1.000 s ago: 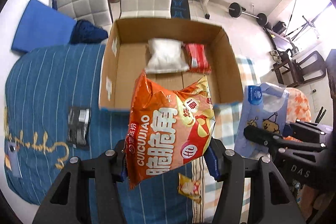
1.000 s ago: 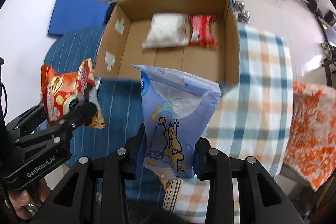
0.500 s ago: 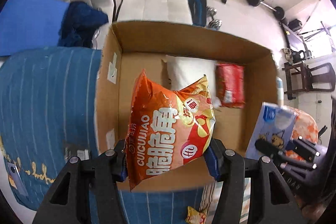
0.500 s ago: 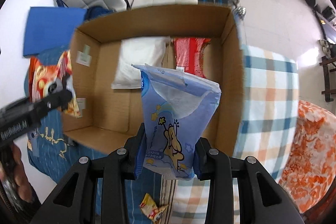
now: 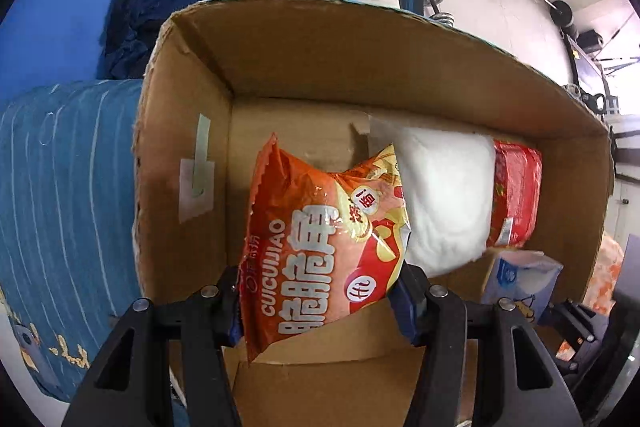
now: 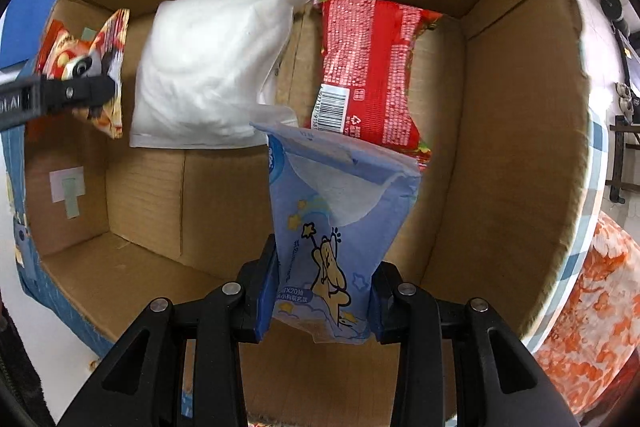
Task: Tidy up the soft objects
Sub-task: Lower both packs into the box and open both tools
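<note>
Both grippers have come forward from over the bed and now hang inside the box [image 6: 520, 107], each with its packet. Left gripper [image 5: 320, 291] is clenched on the lower part of the orange snack bag [image 5: 320, 227], which stands up between the fingers at the left side of the box, just beside the white pack [image 5: 444, 195]. Right gripper [image 6: 318, 303] pinches the bottom of the blue tissue pack [image 6: 336, 211], held above the bare floor near the red packet [image 6: 368, 67], which lies at the far right.

That snack bag looks light, puffed with air and glossy, so I'd judge it slippery and its contents easily crushed; a hold on the flat seam or low edge, as now, seems kinder than squeezing the belly. By its look the tissue pack is soft and gives under pressure, with a loose flap at the top, so taking it across the firm lower body suits it best
</note>
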Demonstrator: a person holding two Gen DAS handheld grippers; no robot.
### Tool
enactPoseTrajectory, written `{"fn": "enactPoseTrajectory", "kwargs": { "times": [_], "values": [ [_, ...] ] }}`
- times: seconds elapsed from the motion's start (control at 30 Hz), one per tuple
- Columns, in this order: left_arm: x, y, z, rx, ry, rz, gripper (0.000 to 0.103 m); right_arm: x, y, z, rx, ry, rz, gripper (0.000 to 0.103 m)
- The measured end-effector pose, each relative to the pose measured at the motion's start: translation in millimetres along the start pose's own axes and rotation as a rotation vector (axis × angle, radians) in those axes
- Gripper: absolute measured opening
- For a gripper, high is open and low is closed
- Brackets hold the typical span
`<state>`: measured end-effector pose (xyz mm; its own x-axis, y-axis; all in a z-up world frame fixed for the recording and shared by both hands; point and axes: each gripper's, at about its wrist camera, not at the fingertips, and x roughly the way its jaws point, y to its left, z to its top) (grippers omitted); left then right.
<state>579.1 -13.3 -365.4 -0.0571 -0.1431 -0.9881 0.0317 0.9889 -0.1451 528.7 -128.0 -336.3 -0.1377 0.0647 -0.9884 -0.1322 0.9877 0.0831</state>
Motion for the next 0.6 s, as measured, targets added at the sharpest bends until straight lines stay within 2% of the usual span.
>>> {"fn": "enactPoseTrajectory", "kwargs": {
  "times": [0.17, 0.23, 0.3, 0.37, 0.5, 0.6],
  "values": [
    [3, -2, 11, 0.001, 0.01, -0.034, 0.055, 10, 4, 6, -0.024, 0.029, -0.016, 0.042],
    [6, -5, 14, 0.016, 0.02, -0.011, 0.055, 13, 6, 7, -0.03, 0.037, -0.025, 0.044],
    [10, -4, 20, 0.021, 0.034, 0.006, 0.056, 17, 12, 7, -0.035, 0.043, -0.039, 0.05],
    [8, -4, 20, 0.02, 0.04, 0.01, 0.057, 20, 18, 7, -0.026, 0.046, -0.05, 0.063],
    [-1, -2, 20, 0.002, 0.021, 0.014, 0.07, 16, 19, 4, -0.01, 0.039, -0.063, 0.065],
    [-12, 2, 19, -0.011, -0.001, 0.009, 0.07, 9, 14, 1, 0.006, 0.029, -0.053, 0.067]
  ]
}}
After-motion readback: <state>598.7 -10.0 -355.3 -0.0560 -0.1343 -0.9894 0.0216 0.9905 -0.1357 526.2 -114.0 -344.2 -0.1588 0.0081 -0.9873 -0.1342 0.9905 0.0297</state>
